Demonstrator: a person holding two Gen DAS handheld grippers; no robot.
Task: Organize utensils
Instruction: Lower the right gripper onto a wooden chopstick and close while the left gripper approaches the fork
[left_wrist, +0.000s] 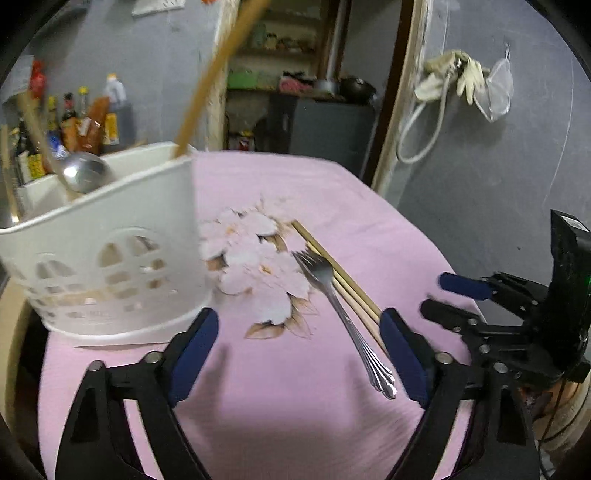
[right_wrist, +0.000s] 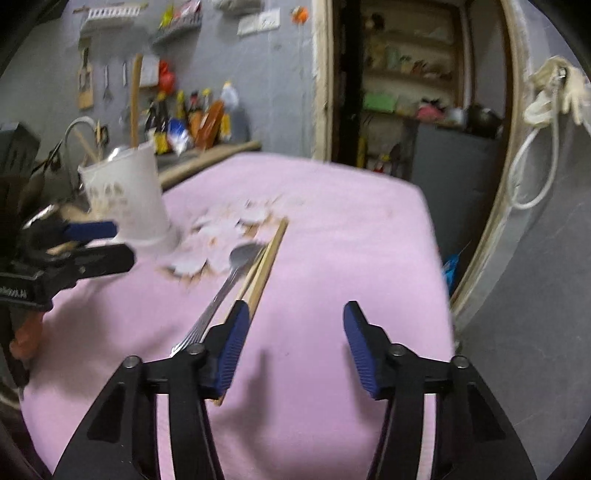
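Both hand-held grippers (left_wrist: 299, 354) (right_wrist: 291, 354) open over fork (left_wrist: 343, 317), chopsticks (left_wrist: 343, 280).

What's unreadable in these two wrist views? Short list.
- Chopsticks: near ends hidden behind the right gripper finger in the right wrist view; exact count unclear.
- Fork: tines blurred in the right wrist view.
- White basket: contents mostly hidden by its wall in the left wrist view; only a ladle and a wooden handle show.
- Bottles behind: labels blurred.

Dim indoor light, soft shadows, motion blur throughout (heavy fisheye bending, dark corners)
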